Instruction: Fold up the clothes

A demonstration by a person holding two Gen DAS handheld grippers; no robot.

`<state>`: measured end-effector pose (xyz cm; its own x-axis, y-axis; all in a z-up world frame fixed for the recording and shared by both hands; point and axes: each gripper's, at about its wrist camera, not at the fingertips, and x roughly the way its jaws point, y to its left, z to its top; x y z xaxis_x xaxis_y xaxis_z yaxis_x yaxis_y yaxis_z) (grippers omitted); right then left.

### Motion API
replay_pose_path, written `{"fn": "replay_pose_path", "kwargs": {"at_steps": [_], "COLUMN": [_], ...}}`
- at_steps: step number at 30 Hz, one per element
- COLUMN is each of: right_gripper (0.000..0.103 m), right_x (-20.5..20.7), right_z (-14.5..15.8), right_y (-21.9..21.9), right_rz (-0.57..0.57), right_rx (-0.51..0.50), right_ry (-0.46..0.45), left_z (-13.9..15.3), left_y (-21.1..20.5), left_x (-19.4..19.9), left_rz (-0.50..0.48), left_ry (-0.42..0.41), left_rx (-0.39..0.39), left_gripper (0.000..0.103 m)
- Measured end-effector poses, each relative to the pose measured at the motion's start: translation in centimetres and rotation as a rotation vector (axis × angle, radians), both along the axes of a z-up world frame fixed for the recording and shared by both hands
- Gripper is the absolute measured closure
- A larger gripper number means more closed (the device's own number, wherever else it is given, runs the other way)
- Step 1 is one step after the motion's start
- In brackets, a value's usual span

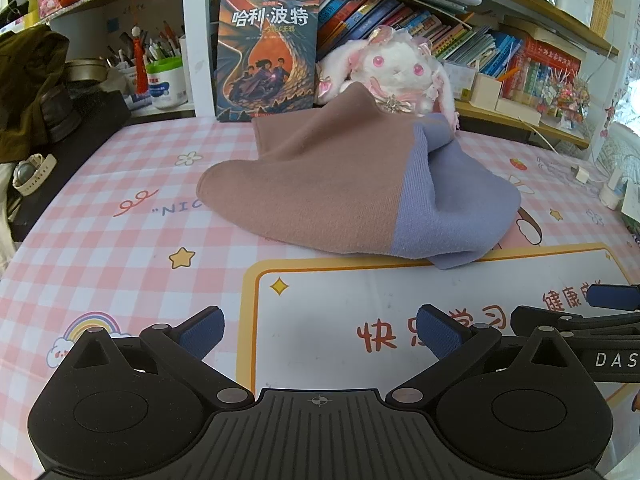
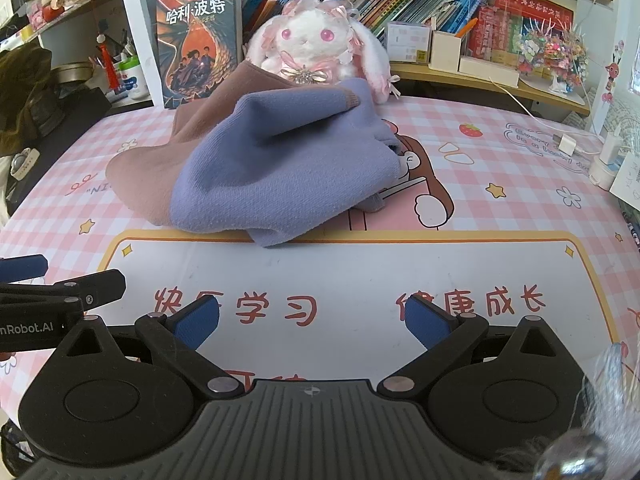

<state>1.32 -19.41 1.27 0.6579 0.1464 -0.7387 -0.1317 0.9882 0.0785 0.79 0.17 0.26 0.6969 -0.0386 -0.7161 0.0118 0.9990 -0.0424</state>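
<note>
Both tools are low over the counter [image 2: 520, 152], side by side. The left tool [image 1: 320, 332] has its blue pads spread wide with only the printed mat [image 1: 400, 300] showing between them. The right tool [image 2: 312, 320] is spread just as wide and grips nothing; its blue fingertip [image 1: 612, 296] pokes into the left view at three o'clock.

The garment [image 1: 332, 184] lies bunched in a loose heap at twelve o'clock from both tools, well apart from their pads. It is brown on its left part and lavender on its right, with a straight seam between the colours. Its near lavender corner [image 2: 272, 236] reaches the yellow border of the mat. The back of the heap rises into a peak that rests against the plush rabbit [image 2: 316, 48], which sits upright at twelve o'clock behind it. A lavender sleeve [image 2: 304, 108] with a brown cuff lies folded over the top of the pile.

At eleven o'clock a book [image 1: 266, 56] stands on edge with its cover facing forward. A wristwatch [image 1: 30, 172] lies at nine o'clock, by the counter's edge. White chargers and cable [image 2: 568, 144] sit at two o'clock.
</note>
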Motion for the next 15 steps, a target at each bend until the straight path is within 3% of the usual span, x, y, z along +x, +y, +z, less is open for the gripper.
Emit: {"fn": "replay_pose_path", "kwargs": {"at_steps": [15], "right_gripper": [0.003], "right_x": [0.35], "right_z": [-0.24], "right_y": [-0.05], "right_rz": [0.001], "right_rx": [0.004], "right_ry": [0.012], "left_z": [-0.16], "left_y": [-0.19], "left_x": [0.44], "left_rz": [-0.007], "left_ry": [0.018], "left_rx": [-0.002], "left_gripper": [0.000]}}
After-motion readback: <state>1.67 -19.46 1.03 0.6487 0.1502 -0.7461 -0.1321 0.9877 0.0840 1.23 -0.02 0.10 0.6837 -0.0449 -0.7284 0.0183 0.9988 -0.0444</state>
